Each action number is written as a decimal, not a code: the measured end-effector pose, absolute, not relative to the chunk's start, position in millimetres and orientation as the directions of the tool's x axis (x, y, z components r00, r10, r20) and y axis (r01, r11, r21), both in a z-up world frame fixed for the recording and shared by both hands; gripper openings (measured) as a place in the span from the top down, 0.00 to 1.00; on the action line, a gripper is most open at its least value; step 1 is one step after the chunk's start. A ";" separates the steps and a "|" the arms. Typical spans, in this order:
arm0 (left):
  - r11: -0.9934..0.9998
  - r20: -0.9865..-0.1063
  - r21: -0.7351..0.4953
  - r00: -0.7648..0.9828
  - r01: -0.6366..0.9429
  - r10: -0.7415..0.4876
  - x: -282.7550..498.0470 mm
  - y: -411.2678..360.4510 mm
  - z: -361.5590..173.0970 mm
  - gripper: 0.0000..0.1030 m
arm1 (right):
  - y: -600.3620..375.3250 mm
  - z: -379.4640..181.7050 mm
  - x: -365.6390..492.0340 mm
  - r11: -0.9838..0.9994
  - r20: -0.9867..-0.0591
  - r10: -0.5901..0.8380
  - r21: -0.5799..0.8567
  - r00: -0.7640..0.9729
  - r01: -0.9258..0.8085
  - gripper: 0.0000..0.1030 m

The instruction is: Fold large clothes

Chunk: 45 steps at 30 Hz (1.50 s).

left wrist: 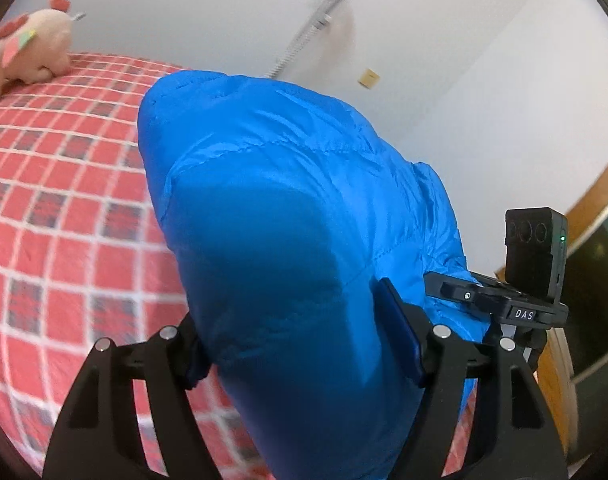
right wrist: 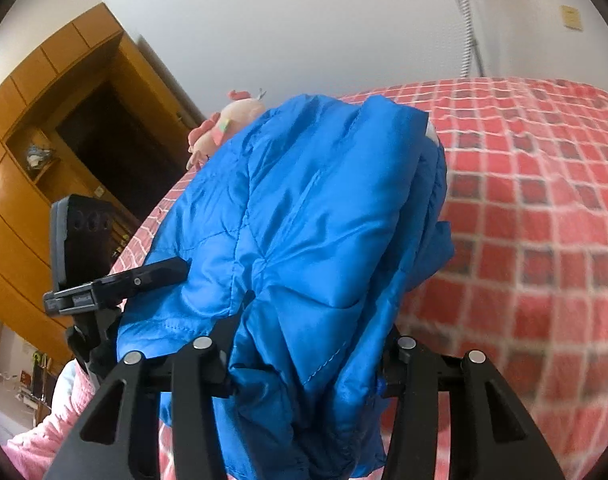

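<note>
A: Item one: blue quilted jacket (left wrist: 304, 216), puffy, shiny shell. Location?

B: Lifted over the bed (left wrist: 56, 184), bunched in a thick bundle. One end sits in the left claw (left wrist: 304, 344), the other in the right claw (right wrist: 308, 360). Whether its far end touches the red checked cover, I cannot tell.

A: Claw states?

B: Left claw: both fingers pressed against the padding, clamped on the jacket. Right claw: the same, fabric bulging out between its fingers and hanging below them. In the right wrist view the jacket (right wrist: 312, 216) shows several layers stacked at its edge, so it seems already doubled over.

A: Other entries?

B: Pink plush toy (left wrist: 32, 56) at the far side of the bed; wooden wardrobe (right wrist: 52, 128) by the wall; white wall (left wrist: 224, 8) behind.

A: Step in hand?

B: By my reading, carrying or turning a partly folded bundle, mid-task rather than at the start.

A: Next move calls for?

B: Likely lowering it flat onto the bed with both claws level, so the slippery layers stay aligned. Letting go of one side first could let the padding spring apart.
</note>
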<state>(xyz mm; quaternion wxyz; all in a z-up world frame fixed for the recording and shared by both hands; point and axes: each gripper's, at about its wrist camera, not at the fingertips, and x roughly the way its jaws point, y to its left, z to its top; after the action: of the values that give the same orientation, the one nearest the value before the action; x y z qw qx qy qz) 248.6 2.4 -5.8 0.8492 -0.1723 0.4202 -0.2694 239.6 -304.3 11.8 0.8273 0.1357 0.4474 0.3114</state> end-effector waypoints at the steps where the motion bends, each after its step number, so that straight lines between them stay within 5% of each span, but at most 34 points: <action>1: 0.801 -0.622 -0.519 0.510 0.299 -0.594 256.6 9.4 -12.0 0.30 | -299.4 6.1 249.1 0.767 -0.660 0.639 0.505 0.396 -0.395 0.54; 8: 0.811 -0.665 -0.539 0.476 0.225 -0.575 288.0 29.0 -66.9 0.24 | -284.4 -46.5 279.6 0.775 -0.689 0.630 0.524 0.359 -0.354 0.48; 17: 0.860 -0.709 -0.478 0.499 0.179 -0.498 287.5 25.7 -54.3 0.18 | -295.2 -36.2 262.1 0.798 -0.703 0.600 0.494 0.381 -0.346 0.37; 38: 0.949 -0.743 -0.289 0.597 0.123 -0.303 209.2 32.2 -50.3 0.12 | -312.0 -44.3 209.2 0.895 -0.773 0.445 0.363 0.453 -0.258 0.40; 45: 0.985 -0.751 -0.154 0.638 0.081 -0.170 174.4 22.0 -26.7 0.11 | -303.8 -18.7 168.2 0.934 -0.780 0.353 0.262 0.517 -0.242 0.23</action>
<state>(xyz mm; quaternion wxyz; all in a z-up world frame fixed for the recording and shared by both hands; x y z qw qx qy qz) 174.4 22.0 -26.7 0.9035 -0.0531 0.4195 -0.0692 168.2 -303.8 -18.7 0.8689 0.0602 0.4607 0.1709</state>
